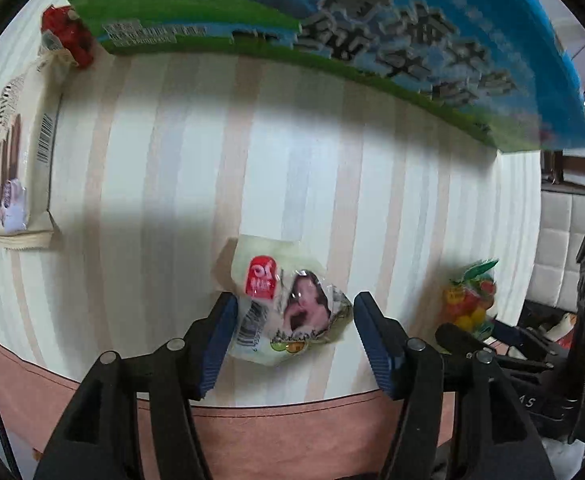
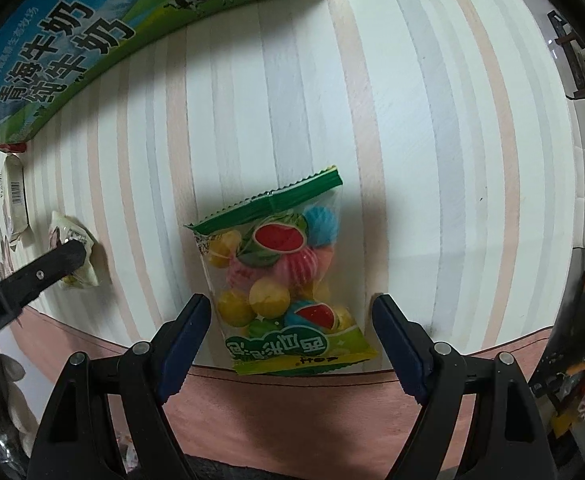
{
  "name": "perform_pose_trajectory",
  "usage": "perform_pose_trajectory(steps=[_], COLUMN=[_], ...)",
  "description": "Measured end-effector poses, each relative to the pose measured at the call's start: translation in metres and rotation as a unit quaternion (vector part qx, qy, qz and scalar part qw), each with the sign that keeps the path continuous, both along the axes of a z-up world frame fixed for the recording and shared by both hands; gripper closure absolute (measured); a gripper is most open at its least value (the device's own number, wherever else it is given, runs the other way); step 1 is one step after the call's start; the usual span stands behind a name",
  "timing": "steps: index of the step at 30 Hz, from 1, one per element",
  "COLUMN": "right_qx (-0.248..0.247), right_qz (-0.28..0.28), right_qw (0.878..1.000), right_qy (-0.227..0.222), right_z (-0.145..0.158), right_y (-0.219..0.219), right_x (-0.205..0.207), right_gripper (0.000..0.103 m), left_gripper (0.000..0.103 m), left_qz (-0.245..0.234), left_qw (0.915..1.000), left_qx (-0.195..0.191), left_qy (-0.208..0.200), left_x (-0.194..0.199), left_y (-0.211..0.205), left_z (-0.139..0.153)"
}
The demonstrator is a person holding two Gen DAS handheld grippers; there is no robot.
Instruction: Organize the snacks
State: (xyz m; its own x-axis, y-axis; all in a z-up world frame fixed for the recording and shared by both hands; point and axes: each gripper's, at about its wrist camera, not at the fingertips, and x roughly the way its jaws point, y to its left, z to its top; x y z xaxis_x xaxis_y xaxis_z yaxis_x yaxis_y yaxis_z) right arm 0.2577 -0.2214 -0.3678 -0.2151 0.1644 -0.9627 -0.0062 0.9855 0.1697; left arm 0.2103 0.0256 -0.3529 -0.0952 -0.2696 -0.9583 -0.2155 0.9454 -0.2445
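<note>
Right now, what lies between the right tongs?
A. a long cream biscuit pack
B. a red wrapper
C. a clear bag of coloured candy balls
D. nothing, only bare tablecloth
C: in the right wrist view the candy bag lies flat on the striped tablecloth between the right tongs, whose jaws stand open on either side without touching it.

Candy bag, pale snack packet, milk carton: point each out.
candy bag [image 2: 280,276], right wrist view, its clear middle.
pale snack packet [image 1: 288,304], left wrist view, its printed front.
milk carton [image 2: 52,52], right wrist view, its lettered side.
</note>
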Motion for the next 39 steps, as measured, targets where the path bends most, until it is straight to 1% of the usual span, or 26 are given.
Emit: perform_pose_trajectory(steps=[2,3,7,8,9,11,14,16,18,20,22,23,25,26,27,29,31,34,37,39], right_qx=[-0.006,-0.009,-0.03,-0.034,-0.042,-0.053,-0.055,-0.057,-0.047,-0.038,-0.032,-0.032,-0.024,-0.022,-0.019,-0.013,-0.013,-0.013,-0.014,-0.017], right_qz=[0.004,0.005,0.01,0.01,0.01,0.014,0.015,0.016,0.011,0.004,0.002,0.002,-0.005,-0.006,-0.008,-0.016,-0.02,-0.021,-0.02,-0.018], right_qw=[1.0,1.0,0.999,0.999,0.999,0.998,0.997,0.997,0.997,0.998,0.998,0.998,0.999,0.999,0.999,0.999,0.999,0.999,0.999,0.999], right_qy=[-0.002,-0.003,-0.007,-0.01,-0.017,-0.034,-0.045,-0.054,-0.054,-0.055,-0.055,-0.054,-0.048,-0.045,-0.042,-0.036,-0.032,-0.032,-0.032,-0.032], right_z=[-0.001,-0.003,-0.008,-0.008,-0.008,-0.005,-0.001,0.002,0.006,0.008,0.01,0.01,0.008,0.007,0.005,-0.001,-0.005,-0.008,-0.008,-0.014], right_y=[0.006,0.014,0.024,0.026,0.028,0.035,0.04,0.044,0.043,0.045,0.046,0.048,0.049,0.048,0.049,0.043,0.044,0.04,0.038,0.038], right_x=[0.002,-0.003,-0.012,-0.014,-0.017,-0.023,-0.028,-0.03,-0.034,-0.037,-0.04,-0.042,-0.044,-0.045,-0.045,-0.048,-0.051,-0.053,-0.055,-0.041], right_gripper=[0.017,0.017,0.018,0.021,0.028,0.037,0.044,0.047,0.048,0.048,0.048,0.048,0.048,0.048,0.048,0.048,0.048,0.048,0.048,0.048], left_gripper=[0.045,0.045,0.046,0.047,0.048,0.049,0.051,0.053,0.06,0.063,0.064,0.063,0.059,0.052,0.047,0.046,0.046,0.046,0.046,0.046], left_qz=[-0.009,-0.016,-0.048,-0.054,-0.058,-0.064,-0.064,-0.063,-0.059,-0.058,-0.06,-0.062,-0.046,-0.036,-0.021,-0.003,-0.001,-0.013,-0.014,-0.017], left_qw=[0.9998,0.9996,0.9967,0.9959,0.9953,0.9945,0.9944,0.9946,0.9952,0.9954,0.9957,0.9965,0.9986,0.9993,0.9997,0.9995,0.9994,0.9993,0.9996,0.9997], left_qx=[0.015,0.025,0.064,0.07,0.074,0.079,0.08,0.078,0.072,0.068,0.063,0.051,0.02,0.008,-0.009,-0.027,-0.028,-0.024,-0.013,-0.004], left_qy=[-0.002,-0.003,-0.017,-0.019,-0.021,-0.023,-0.025,-0.027,-0.029,-0.032,-0.031,-0.025,-0.015,-0.006,0.003,0.012,0.02,0.025,0.022,0.016], left_x=[0.007,0.01,0.012,0.01,0.008,0.003,-0.005,-0.007,-0.009,-0.01,-0.01,-0.01,-0.008,-0.008,-0.009,-0.008,-0.009,-0.008,-0.006,-0.004], left_y=[-0.012,-0.018,-0.045,-0.052,-0.064,-0.07,-0.082,-0.082,-0.083,-0.075,-0.077,-0.077,-0.073,-0.07,-0.066,-0.062,-0.062,-0.067,-0.077,-0.085], left_z=[-0.005,-0.006,-0.009,-0.009,-0.011,-0.012,-0.013,-0.011,-0.006,0.003,0.004,0.003,-0.003,-0.006,-0.01,-0.015,-0.017,-0.018,-0.019,-0.022])
